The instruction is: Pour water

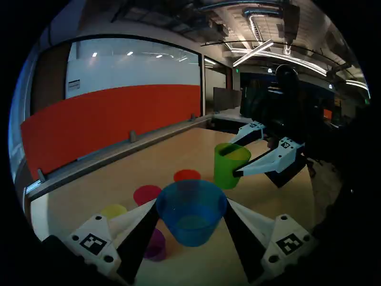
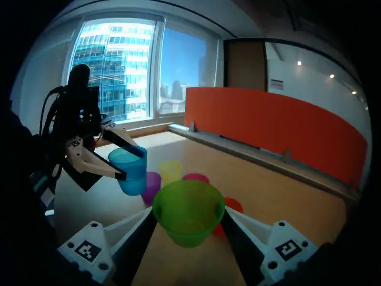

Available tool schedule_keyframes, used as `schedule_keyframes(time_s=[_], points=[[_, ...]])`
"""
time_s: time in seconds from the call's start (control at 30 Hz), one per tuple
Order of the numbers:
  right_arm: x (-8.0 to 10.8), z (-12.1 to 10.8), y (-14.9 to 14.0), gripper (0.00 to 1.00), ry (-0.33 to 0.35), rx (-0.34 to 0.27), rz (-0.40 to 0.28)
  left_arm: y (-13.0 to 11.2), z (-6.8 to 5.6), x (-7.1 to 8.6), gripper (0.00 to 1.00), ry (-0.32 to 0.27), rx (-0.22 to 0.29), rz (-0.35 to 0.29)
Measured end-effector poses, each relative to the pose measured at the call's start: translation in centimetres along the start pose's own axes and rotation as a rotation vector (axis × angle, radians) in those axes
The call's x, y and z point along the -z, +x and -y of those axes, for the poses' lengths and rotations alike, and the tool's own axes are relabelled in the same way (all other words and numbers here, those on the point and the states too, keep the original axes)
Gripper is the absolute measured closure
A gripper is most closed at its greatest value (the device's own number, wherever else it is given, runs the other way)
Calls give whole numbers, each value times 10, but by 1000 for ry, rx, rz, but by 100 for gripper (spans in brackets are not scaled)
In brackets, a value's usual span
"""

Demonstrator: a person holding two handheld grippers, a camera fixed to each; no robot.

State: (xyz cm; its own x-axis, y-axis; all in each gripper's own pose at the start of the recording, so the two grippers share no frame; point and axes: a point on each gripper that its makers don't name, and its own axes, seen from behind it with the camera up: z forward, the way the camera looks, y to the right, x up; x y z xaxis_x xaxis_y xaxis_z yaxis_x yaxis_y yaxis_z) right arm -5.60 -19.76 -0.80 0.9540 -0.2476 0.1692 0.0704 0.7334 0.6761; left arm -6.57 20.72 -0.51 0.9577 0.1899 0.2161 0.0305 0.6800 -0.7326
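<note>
Left gripper [image 1: 190, 209] pinches a translucent blue plastic cup [image 1: 191, 224]; right gripper [image 2: 188, 214] pinches a translucent green plastic cup [image 2: 188, 229].
I judge the pour is not yet begun: both cups are upright over the pale wooden table [image 1: 157, 157], near each other but apart. Next I must bring one rim over the other and tilt slowly; which cup has water I cannot tell.

Window [image 2: 119, 71] daylight glares; fisheye edges bend, dim and soft.

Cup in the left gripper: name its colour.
A blue cup, best in the left gripper view.
</note>
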Motion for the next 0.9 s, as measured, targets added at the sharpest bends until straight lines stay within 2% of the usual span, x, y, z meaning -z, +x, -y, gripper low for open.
schedule_keyframes(time_s=[0.4, 0.9], points=[[4, 16, 53, 9, -3, 21, -119, 26, 7, 24, 12, 53, -30, -58], [5, 25, 84, 8, -8, 34, -202, 49, 7, 41, 12, 83, -55, -118]])
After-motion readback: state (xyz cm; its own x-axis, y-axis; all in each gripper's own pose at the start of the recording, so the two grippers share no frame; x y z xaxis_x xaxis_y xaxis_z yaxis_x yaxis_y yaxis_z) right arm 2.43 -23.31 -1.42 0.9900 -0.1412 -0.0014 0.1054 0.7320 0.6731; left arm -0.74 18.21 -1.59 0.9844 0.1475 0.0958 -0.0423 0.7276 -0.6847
